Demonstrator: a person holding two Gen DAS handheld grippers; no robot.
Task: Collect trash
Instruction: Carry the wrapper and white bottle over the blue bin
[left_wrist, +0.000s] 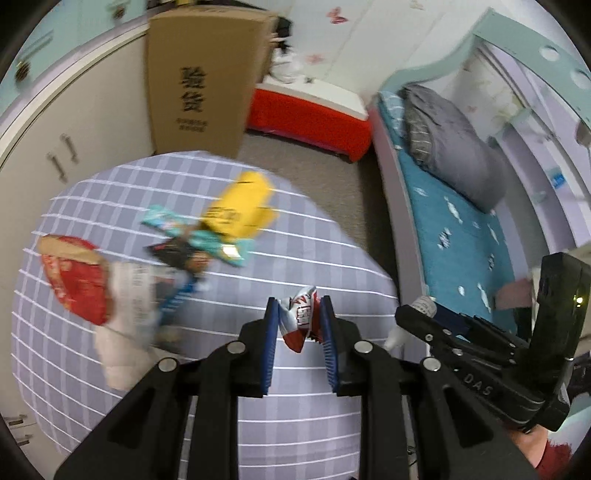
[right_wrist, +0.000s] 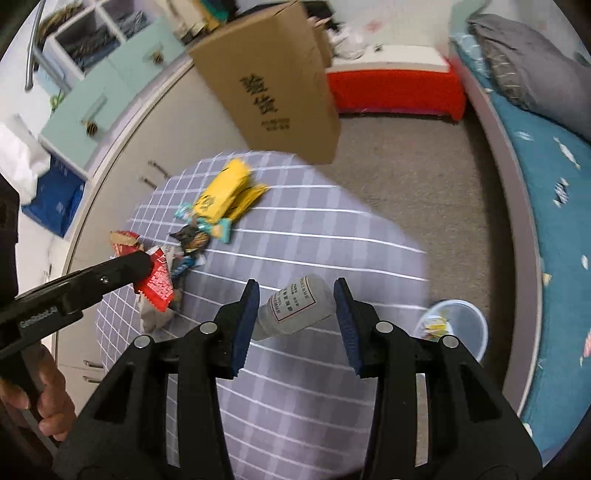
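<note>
My left gripper (left_wrist: 298, 301) is shut on a crumpled red, white and blue wrapper (left_wrist: 301, 317), held above the checked table (left_wrist: 258, 406). My right gripper (right_wrist: 296, 284) is shut on a small white plastic bottle (right_wrist: 295, 304) with a printed label, lying crosswise between the pads, also above the table. In the right wrist view the left gripper (right_wrist: 147, 273) reaches in from the left with the red wrapper (right_wrist: 159, 284). More trash lies on the cloth: a yellow packet (left_wrist: 240, 210), a teal wrapper (left_wrist: 162, 218), a red bag (left_wrist: 74, 280) and a dark wrapper (left_wrist: 177, 254).
A clear plastic bin (right_wrist: 476, 325) with some scraps inside stands on the carpet right of the table. A tall cardboard box (left_wrist: 199, 81) stands behind the table, with a red bench (left_wrist: 310, 118) beyond. A bed (left_wrist: 461, 229) runs along the right, cabinets (left_wrist: 55, 155) along the left.
</note>
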